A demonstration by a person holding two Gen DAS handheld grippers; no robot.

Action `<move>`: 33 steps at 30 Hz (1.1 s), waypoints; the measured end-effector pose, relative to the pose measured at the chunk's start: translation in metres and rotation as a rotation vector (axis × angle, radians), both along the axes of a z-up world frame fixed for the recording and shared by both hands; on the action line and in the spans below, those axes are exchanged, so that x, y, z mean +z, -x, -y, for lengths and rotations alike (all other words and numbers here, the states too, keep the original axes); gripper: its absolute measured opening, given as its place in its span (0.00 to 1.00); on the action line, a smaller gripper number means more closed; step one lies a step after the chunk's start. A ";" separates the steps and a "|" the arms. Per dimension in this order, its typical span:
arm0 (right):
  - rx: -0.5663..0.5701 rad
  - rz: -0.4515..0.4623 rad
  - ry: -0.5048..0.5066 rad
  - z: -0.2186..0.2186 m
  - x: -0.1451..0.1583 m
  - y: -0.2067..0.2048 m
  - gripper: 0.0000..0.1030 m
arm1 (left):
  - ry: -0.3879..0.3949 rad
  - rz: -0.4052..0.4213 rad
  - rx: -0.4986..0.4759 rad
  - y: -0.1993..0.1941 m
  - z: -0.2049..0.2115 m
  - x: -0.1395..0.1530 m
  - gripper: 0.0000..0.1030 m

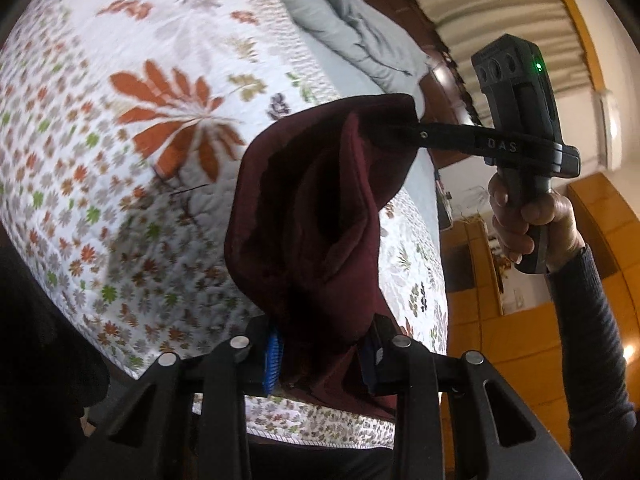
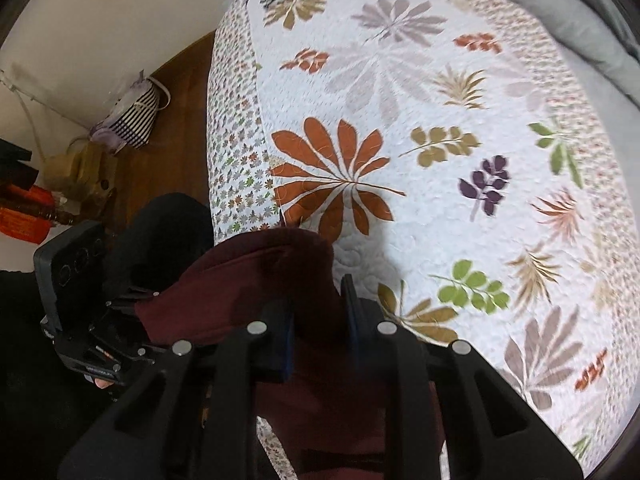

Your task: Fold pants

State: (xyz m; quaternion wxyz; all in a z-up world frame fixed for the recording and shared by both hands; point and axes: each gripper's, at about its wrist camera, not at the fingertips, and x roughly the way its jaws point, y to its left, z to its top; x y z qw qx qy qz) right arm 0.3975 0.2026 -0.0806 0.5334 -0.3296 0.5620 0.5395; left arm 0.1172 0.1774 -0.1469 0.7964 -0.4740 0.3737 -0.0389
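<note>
We note a bed covered by a white quilt (image 2: 420,92) printed with large leaves in rust, olive, purple and grey; its border carries small flowers. A grey duvet (image 1: 360,28) lies bunched along the far side of the quilt. Beside the bed we see a dark wooden floor (image 2: 176,128) meeting a plain white wall (image 2: 92,36). On the floor by that wall stand a striped bag (image 2: 132,120), a brownish bundle (image 2: 86,172) and an orange box (image 2: 24,220). In the left wrist view we record orange-brown wooden cabinets (image 1: 520,300), a pale ribbed curtain (image 1: 492,4) and a white air conditioner (image 1: 610,128) high on the wall. Lighting is dim and warm.
</note>
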 end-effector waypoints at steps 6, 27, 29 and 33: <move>-0.054 0.058 -0.035 0.026 0.029 0.004 0.18 | -0.068 0.050 -0.053 -0.007 0.018 0.029 0.30; -0.275 0.219 -0.162 0.139 0.113 0.034 0.18 | -0.264 0.183 -0.255 -0.003 0.094 0.103 0.30; -0.295 0.228 -0.173 0.153 0.118 0.035 0.18 | -0.290 0.192 -0.278 -0.004 0.105 0.110 0.30; -0.330 0.236 -0.193 0.176 0.124 0.036 0.18 | -0.326 0.206 -0.315 -0.006 0.124 0.119 0.30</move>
